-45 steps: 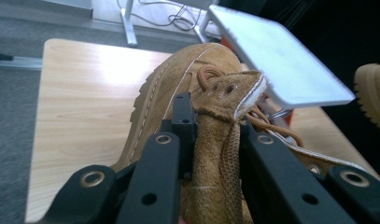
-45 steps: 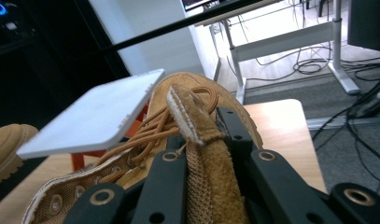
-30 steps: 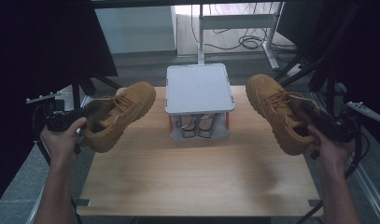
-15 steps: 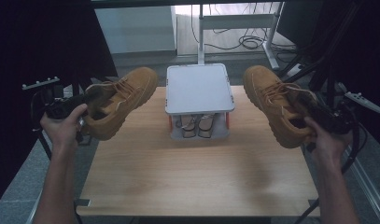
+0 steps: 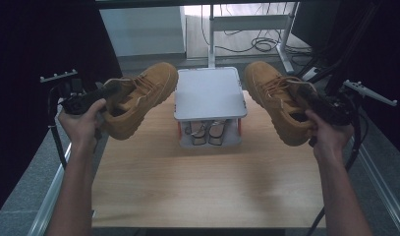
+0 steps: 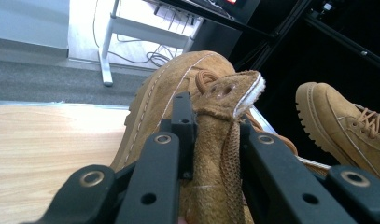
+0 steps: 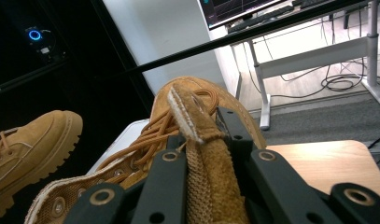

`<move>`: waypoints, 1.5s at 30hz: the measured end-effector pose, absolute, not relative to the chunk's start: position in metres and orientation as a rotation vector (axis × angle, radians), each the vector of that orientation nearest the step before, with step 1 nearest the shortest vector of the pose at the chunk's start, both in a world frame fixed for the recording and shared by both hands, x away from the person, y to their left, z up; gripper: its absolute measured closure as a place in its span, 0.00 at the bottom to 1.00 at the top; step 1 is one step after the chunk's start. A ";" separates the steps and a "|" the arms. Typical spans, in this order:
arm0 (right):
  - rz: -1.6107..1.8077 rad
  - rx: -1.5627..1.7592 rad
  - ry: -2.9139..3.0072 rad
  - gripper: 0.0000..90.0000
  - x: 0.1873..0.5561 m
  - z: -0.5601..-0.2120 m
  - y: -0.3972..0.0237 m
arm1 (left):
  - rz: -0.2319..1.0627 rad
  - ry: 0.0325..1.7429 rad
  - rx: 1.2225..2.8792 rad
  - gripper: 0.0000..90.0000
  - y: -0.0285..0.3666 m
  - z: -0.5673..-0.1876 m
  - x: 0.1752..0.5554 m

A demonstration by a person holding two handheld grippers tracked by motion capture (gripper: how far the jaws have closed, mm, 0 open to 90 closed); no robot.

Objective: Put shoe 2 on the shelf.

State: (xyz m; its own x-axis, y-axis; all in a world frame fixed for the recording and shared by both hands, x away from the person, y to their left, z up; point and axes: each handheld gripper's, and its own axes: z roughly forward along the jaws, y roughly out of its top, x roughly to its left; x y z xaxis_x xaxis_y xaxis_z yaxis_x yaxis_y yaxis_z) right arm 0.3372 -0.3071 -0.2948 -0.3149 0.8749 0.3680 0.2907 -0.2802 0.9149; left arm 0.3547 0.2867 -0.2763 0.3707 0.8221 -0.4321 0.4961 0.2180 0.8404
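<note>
Two tan suede lace-up boots are held in the air, one on each side of a white-lidded box [image 5: 210, 93]. The left boot [image 5: 141, 96] hangs over the table's left edge with its toe toward the box. My left gripper [image 5: 100, 97] is shut on its collar. In the left gripper view the jaws pinch the boot's upright suede flap [image 6: 225, 100], and the left gripper [image 6: 214, 122] points across at the other boot [image 6: 346, 121]. The right boot [image 5: 278, 101] mirrors it, with my right gripper [image 5: 313, 104] shut on its collar. In the right gripper view the right gripper [image 7: 204, 133] clamps a suede strip [image 7: 190, 109].
The box stands at the back middle of the wooden table [image 5: 207, 182], with red corners and wire-like items under its lid. Black frames and cables flank both sides. White desk legs and floor cables lie beyond the table.
Both hands have lifted their boots higher and carried them forward, closer to the sides of the box. Both grips look unchanged.
</note>
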 end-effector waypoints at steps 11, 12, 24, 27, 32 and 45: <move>1.634 1.457 1.523 0.90 0.345 -0.297 -0.294 | 0.339 1.284 1.457 0.88 0.270 -0.281 0.363; 1.631 1.461 1.518 0.90 0.346 -0.297 -0.293 | 0.335 1.282 1.454 0.88 0.268 -0.280 0.363; 1.615 1.484 1.518 0.90 0.367 -0.288 -0.270 | 0.286 1.301 1.388 0.88 0.240 -0.274 0.381; 1.609 1.495 1.518 0.90 0.375 -0.285 -0.261 | 0.279 1.313 1.405 0.88 0.229 -0.273 0.388; 1.591 1.513 1.533 0.90 0.389 -0.284 -0.248 | 0.255 1.333 1.397 0.87 0.218 -0.275 0.397; 1.604 1.570 1.540 0.90 0.415 -0.287 -0.233 | 0.244 1.413 1.346 0.87 0.196 -0.281 0.413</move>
State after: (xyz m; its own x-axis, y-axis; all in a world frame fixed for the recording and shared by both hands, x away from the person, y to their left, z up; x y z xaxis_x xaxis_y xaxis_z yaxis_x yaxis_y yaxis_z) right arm 0.4154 -0.2334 -0.2868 -0.2768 0.8644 0.4198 0.3839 -0.3011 0.8729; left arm 0.4128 0.1964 -0.2815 0.2640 0.7956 -0.5453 0.5671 0.3293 0.7550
